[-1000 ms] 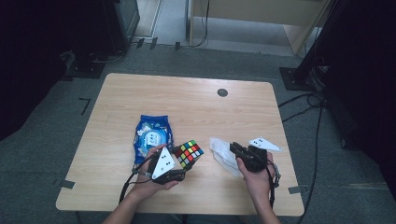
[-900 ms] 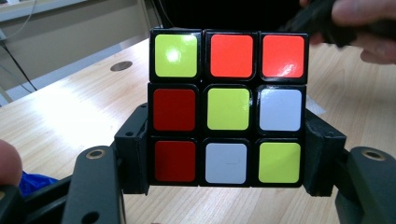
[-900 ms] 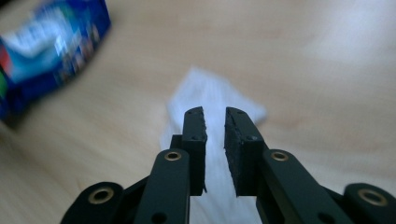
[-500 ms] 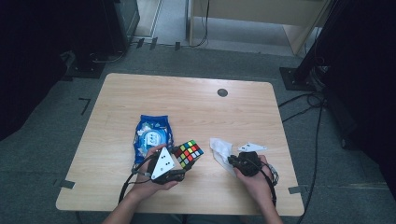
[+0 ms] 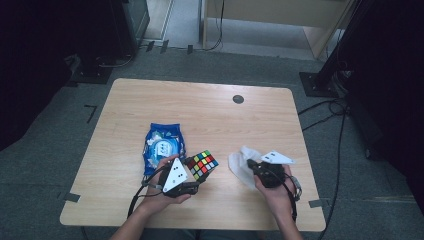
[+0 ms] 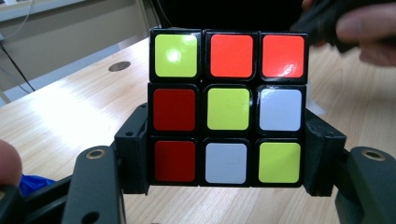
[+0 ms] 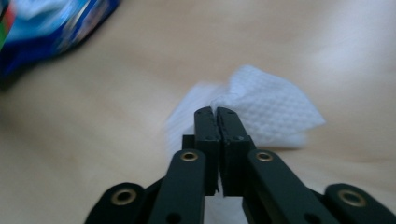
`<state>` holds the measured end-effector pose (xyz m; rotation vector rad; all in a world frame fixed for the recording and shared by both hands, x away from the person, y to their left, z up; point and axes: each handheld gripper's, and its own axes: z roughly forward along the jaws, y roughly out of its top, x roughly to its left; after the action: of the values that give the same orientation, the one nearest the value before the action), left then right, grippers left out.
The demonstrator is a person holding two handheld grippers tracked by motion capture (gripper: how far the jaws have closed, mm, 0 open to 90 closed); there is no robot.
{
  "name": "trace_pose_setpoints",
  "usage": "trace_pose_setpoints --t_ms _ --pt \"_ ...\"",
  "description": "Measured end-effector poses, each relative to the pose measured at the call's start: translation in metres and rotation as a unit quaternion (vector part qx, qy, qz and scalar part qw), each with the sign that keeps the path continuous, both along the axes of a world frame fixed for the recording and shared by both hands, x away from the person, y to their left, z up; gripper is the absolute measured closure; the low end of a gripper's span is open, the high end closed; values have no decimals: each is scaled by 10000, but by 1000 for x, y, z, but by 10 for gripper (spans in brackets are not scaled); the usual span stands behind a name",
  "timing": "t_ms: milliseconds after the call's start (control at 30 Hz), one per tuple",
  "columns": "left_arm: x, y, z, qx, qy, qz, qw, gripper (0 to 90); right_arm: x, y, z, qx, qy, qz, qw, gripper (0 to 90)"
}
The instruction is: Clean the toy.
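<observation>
Currently, my left tool [image 5: 192, 176] clamps a multicoloured plastic puzzle cube [image 5: 202, 164], one jaw pressed on each side of it. In the left gripper view the cube [image 6: 228, 107] sits upright between the two black jaws, lifted clear of the light wooden desk [image 5: 210, 115]. The face toward the camera reads yellow-green, orange, orange along the top row; red, yellow-green, white along the middle row; red, white, yellow-green along the bottom row. The jaws contact the cube at its lower two rows.

My right tool [image 5: 251, 168] has its jaws together, pinched on a white textured paper wipe [image 5: 242, 162]. These jaws have just been closing, with the wipe between their tips. In the right gripper view the two jaws meet with almost no gap, and the wipe [image 7: 266, 105] bunches up in front of the tips and spreads out on the desk [image 7: 116, 140] beyond them.

In the high view, the wipe lies on the near right part of the desk, just beside the cube and apart from it. A blue soft-plastic wipe packet [image 5: 162, 147] lies flat on the desk to the left of the cube, close behind my left hand [image 5: 165, 197]. My right hand [image 5: 275, 192] grips the right tool from the near edge. A small dark round cable port [image 5: 238, 99] sits in the far part of the desk, well apart from everything else.
</observation>
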<state>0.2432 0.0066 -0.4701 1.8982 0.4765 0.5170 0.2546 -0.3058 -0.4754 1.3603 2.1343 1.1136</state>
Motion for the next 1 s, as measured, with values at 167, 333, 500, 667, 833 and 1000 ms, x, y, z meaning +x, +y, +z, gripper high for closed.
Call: trace_pose_setpoints --t_ms 167,333,500,667,833,1000 --pt "0 2 1 -23 -12 16 10000 339 5 8 -15 266 564 638 9960 795" --pt "1 2 0 -26 14 24 10000 339 7 -4 -6 618 -78 334 9975 526" --pt "-1 -2 -1 12 4 -47 10000 339 16 0 -27 83 -286 38 9995 405" --pt "-1 -2 -2 26 22 -46 10000 339 24 11 -39 -225 -153 216 9994 420" --pt "-1 -2 -2 8 21 -67 10000 339 25 9 -44 -357 118 90 9993 531" --pt "-2 -2 -1 17 9 -74 10000 339 21 14 -42 -425 124 215 9988 824"
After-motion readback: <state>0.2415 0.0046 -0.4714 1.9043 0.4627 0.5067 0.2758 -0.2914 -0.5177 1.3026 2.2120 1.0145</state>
